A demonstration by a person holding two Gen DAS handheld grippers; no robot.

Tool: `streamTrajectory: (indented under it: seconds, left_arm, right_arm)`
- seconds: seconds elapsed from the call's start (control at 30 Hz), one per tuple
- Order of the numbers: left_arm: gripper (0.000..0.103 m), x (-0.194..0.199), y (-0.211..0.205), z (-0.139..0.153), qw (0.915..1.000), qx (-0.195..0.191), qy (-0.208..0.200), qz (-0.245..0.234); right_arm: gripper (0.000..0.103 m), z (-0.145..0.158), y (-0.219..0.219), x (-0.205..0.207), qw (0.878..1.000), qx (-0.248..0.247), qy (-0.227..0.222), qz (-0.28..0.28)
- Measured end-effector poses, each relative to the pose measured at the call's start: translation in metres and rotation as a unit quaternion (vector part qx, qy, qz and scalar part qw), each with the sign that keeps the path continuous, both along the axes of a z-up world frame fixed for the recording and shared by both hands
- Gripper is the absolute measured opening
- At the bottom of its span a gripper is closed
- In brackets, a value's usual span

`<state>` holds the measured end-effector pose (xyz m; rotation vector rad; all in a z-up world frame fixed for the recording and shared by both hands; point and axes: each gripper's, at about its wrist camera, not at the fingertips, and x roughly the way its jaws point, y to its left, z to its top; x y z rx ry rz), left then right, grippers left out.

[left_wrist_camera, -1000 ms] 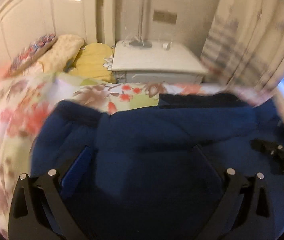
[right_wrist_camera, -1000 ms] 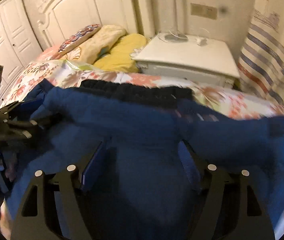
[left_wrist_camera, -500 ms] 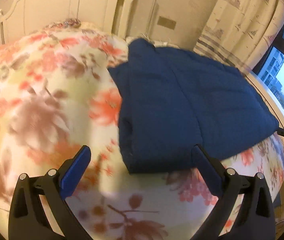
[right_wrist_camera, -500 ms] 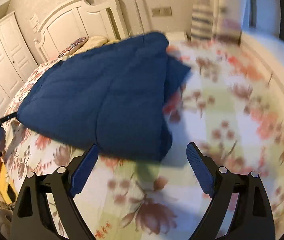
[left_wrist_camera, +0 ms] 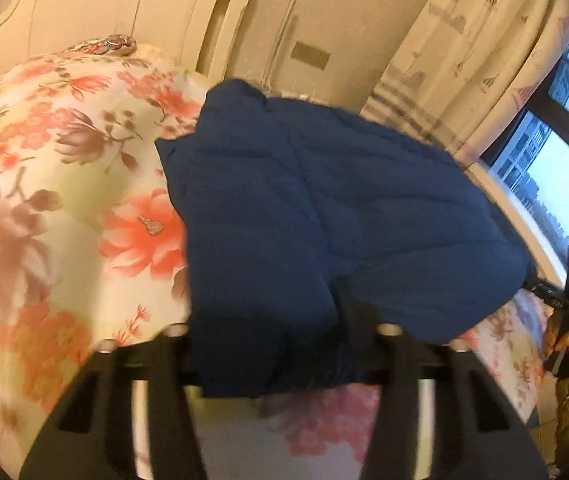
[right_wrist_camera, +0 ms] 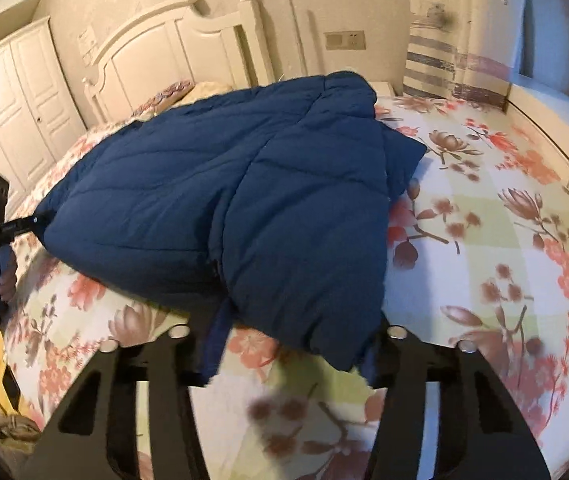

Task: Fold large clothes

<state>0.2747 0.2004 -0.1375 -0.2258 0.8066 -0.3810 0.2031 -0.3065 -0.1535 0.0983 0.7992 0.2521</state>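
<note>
A dark blue quilted jacket lies folded on the floral bedspread. My left gripper is at its near left corner. The jaws are closing, the puffy fabric fills the gap between them and hides the pads. My right gripper is at the near right corner of the jacket, jaws closing too, with the corner squeezed between the blue pads. Each view shows the other gripper at the jacket's far side: the right gripper and the left gripper.
A white headboard and pillows stand at the far end of the bed. White wardrobes line the left wall. A striped curtain and a window are on the right. Bare bedspread extends right of the jacket.
Both grippers drew back from over the jacket near the pillows to its near edge. Their wide jaws have narrowed onto the two near corners.
</note>
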Motion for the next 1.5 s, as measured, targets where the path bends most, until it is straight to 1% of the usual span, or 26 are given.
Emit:
streamTrajectory:
  seconds: [0.07,0.1,0.2,0.33,0.43,0.5,0.57,0.67,0.7,0.73,0.77,0.8,0.83,0.87,0.9,0.97,1.03,1.1,1.13,1.17,1.2,1.27,1.37,1.43,1.47,1.5]
  left_arm:
    - [0.032,-0.011,0.007,0.006,0.9999,-0.011,0.004,-0.004]
    - [0.031,-0.022,0.01,0.009,0.9999,-0.009,0.004,-0.008]
    - [0.031,-0.061,0.017,0.018,0.9996,0.02,-0.001,-0.017]
    - [0.031,-0.119,0.032,0.025,0.999,0.037,-0.005,-0.024]
    - [0.033,-0.164,0.04,0.02,0.999,0.038,-0.006,-0.024]
    - [0.035,-0.186,0.045,0.011,0.9993,0.029,-0.005,-0.022]
    - [0.037,-0.196,0.05,0.003,0.9997,0.021,-0.003,-0.015]
    - [0.047,-0.2,0.055,-0.003,0.9999,0.008,-0.005,0.004]
    - [0.058,-0.2,0.055,-0.003,0.9998,0.015,-0.007,0.013]
    - [0.075,-0.201,0.056,0.0,0.9992,0.031,-0.012,0.025]
    - [0.081,-0.204,0.056,0.004,0.9974,0.054,-0.021,0.043]
    - [0.088,-0.208,0.057,0.01,0.9945,0.078,-0.037,0.06]
    - [0.092,-0.213,0.056,0.021,0.9901,0.101,-0.059,0.077]
    - [0.096,-0.216,0.056,0.03,0.986,0.114,-0.078,0.093]
    - [0.101,-0.22,0.057,0.046,0.98,0.12,-0.105,0.119]
    - [0.101,-0.215,0.052,0.069,0.9764,0.114,-0.129,0.13]
    - [0.101,-0.197,0.037,0.087,0.977,0.116,-0.127,0.125]
    - [0.101,-0.168,0.013,0.101,0.9782,0.12,-0.121,0.119]
    - [0.101,-0.152,-0.001,0.104,0.9784,0.128,-0.119,0.111]
    - [0.101,-0.137,-0.014,0.104,0.977,0.146,-0.113,0.107]
    - [0.101,-0.119,-0.03,0.103,0.9735,0.175,-0.1,0.108]
    - [0.101,-0.084,-0.049,0.096,0.9694,0.209,-0.077,0.104]
    - [0.101,-0.043,-0.068,0.081,0.9656,0.234,-0.051,0.1]
    - [0.101,-0.022,-0.077,0.071,0.9606,0.256,-0.042,0.1]
    - [0.101,-0.012,-0.08,0.067,0.9589,0.263,-0.036,0.1]
    - [0.101,-0.001,-0.084,0.06,0.9576,0.269,-0.029,0.099]
  right_arm:
    - [0.043,0.005,0.003,-0.01,1.0,-0.001,-0.002,0.003]
    - [0.042,0.009,0.006,-0.021,1.0,-0.003,-0.005,0.011]
    - [0.041,0.018,0.014,-0.055,0.999,-0.013,-0.007,0.035]
    - [0.041,0.024,0.034,-0.126,0.997,-0.027,-0.011,0.069]
    - [0.041,0.022,0.039,-0.167,0.997,-0.024,-0.012,0.076]
    - [0.041,0.018,0.039,-0.183,0.997,-0.019,-0.01,0.076]
    - [0.042,0.009,0.036,-0.195,0.997,-0.002,0.004,0.072]
    - [0.045,0.005,0.03,-0.207,0.998,0.017,0.014,0.054]
    - [0.049,0.007,0.027,-0.209,0.999,0.011,0.015,0.046]
    - [0.063,0.01,0.022,-0.21,0.999,0.003,0.012,0.036]
    - [0.079,0.018,0.015,-0.212,1.0,-0.016,0.0,0.006]
    - [0.083,0.029,0.008,-0.213,0.999,-0.034,-0.015,-0.029]
    - [0.084,0.037,0.005,-0.214,0.998,-0.036,-0.025,-0.045]
    - [0.084,0.048,0.003,-0.214,0.997,-0.033,-0.038,-0.053]
    - [0.084,0.062,0.007,-0.211,0.997,-0.025,-0.056,-0.05]
    - [0.084,0.079,0.025,-0.199,0.997,-0.02,-0.073,-0.024]
    - [0.084,0.093,0.057,-0.175,0.996,-0.036,-0.085,0.006]
    - [0.085,0.106,0.096,-0.138,0.994,-0.056,-0.092,0.027]
    - [0.087,0.109,0.108,-0.123,0.993,-0.054,-0.094,0.039]
    - [0.087,0.113,0.125,-0.104,0.992,-0.053,-0.099,0.053]
    - [0.087,0.115,0.14,-0.083,0.992,-0.055,-0.097,0.059]
    - [0.087,0.112,0.162,-0.044,0.994,-0.06,-0.065,0.069]
    - [0.087,0.092,0.194,0.007,0.99,-0.111,-0.034,0.082]
    - [0.085,0.075,0.208,0.028,0.989,-0.118,-0.005,0.091]
    - [0.082,0.066,0.212,0.04,0.989,-0.115,0.007,0.096]
    - [0.073,0.058,0.214,0.046,0.988,-0.116,0.015,0.099]
